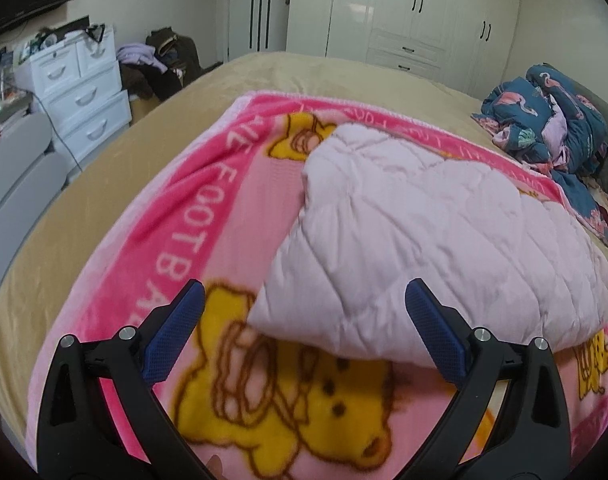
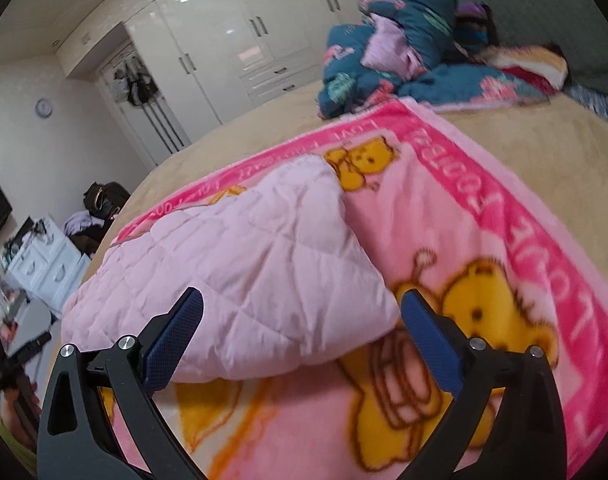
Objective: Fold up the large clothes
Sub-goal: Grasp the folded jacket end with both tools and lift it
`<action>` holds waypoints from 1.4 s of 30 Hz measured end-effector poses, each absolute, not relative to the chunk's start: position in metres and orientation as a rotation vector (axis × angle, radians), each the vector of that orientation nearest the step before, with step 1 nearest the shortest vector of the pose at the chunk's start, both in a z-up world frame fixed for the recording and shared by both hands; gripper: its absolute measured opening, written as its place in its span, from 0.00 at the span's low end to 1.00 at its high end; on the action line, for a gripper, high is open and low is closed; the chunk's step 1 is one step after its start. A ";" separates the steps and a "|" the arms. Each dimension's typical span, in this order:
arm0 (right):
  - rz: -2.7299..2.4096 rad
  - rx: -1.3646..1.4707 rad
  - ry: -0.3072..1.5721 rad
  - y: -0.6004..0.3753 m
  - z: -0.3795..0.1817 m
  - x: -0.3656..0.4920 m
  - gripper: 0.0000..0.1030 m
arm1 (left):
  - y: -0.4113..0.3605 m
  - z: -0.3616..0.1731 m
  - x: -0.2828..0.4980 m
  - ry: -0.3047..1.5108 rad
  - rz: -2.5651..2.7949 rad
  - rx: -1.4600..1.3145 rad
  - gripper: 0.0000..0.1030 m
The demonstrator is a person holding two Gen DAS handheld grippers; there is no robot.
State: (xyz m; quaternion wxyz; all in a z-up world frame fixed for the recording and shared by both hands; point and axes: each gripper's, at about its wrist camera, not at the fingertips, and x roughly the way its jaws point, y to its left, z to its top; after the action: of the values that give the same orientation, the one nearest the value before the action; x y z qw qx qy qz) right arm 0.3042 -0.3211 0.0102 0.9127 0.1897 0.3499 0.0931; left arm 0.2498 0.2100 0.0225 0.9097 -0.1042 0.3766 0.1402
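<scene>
Both my tongs, left gripper (image 1: pixel 304 320) and right gripper (image 2: pixel 302 320), gape wide, holding nothing; folded pale-pink quilted garment (image 1: pixel 424 240) lies on the bear-print blanket (image 1: pixel 208 216) just beyond them.

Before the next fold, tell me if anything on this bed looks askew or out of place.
The pale pink quilted garment lies folded but skewed across the pink bear-print fleece blanket, its edges at an angle to the blanket's border. A crumpled heap of teal flamingo-print fabric sits at the bed's far corner.
</scene>
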 end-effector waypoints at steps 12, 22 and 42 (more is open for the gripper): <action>0.164 0.482 0.803 -0.317 -0.030 0.300 0.96 | 0.209 -0.023 0.241 0.883 0.189 -0.496 0.91; 0.123 0.583 0.857 -0.310 -0.052 0.319 0.96 | 0.208 -0.046 0.264 0.896 0.139 -0.727 0.91; 0.153 0.732 0.875 -0.301 -0.086 0.370 0.96 | 0.222 -0.075 0.318 0.838 0.153 -0.873 0.92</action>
State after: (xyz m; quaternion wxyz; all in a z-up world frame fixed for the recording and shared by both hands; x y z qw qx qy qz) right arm 0.3702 -0.3014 -0.0860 0.8390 0.3459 0.4137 0.0725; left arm 0.3178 0.2215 -0.0755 0.8197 -0.4101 0.3934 0.0717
